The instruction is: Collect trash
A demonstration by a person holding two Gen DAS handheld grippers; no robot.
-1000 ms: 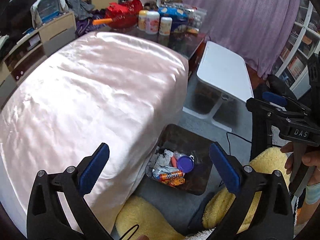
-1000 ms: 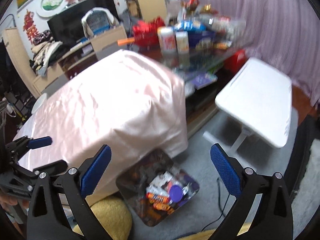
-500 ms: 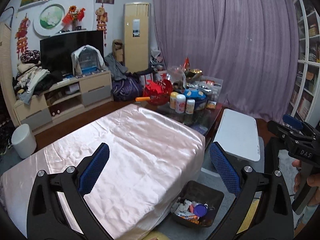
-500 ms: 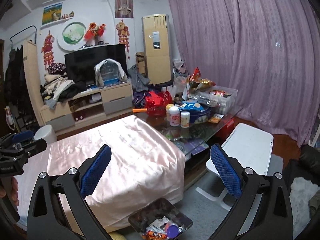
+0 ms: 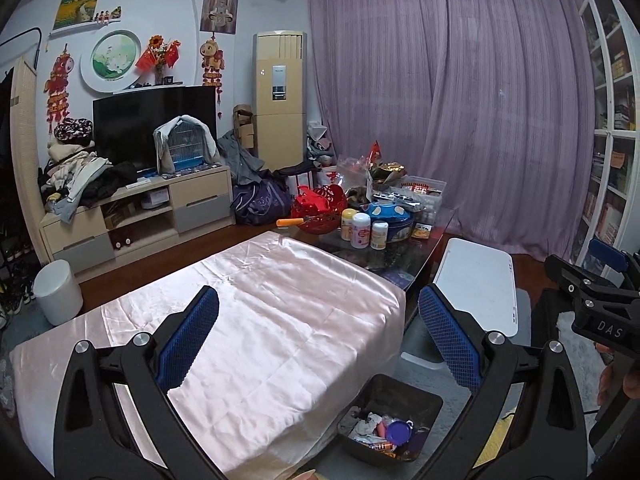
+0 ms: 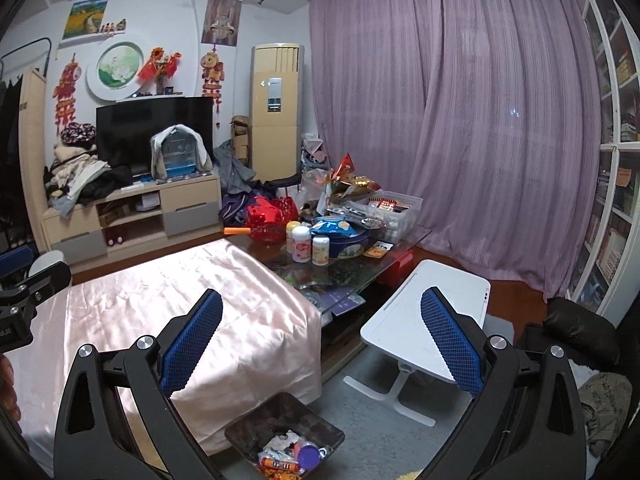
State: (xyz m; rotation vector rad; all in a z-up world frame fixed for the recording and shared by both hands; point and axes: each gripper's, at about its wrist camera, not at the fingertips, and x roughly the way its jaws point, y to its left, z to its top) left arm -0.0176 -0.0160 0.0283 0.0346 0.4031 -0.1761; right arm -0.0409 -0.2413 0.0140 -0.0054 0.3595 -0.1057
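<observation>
Both your left gripper [image 5: 318, 336] and right gripper [image 6: 322, 334] hold jaws wide, empty. Trash sits in the bin [image 6: 248, 432] on the floor below; risk: knocking it over when lowering.

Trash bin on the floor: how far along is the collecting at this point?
Done: the trash bin beside the covered table already holds wrappers and a purple lid. The pink cloth shows no litter on top. In hand: nothing; the left hand-held gripper and right hand-held gripper are both open and empty, held high. Left: no loose trash shows; whether the snack packets on the glass table count, I cannot tell.
</observation>
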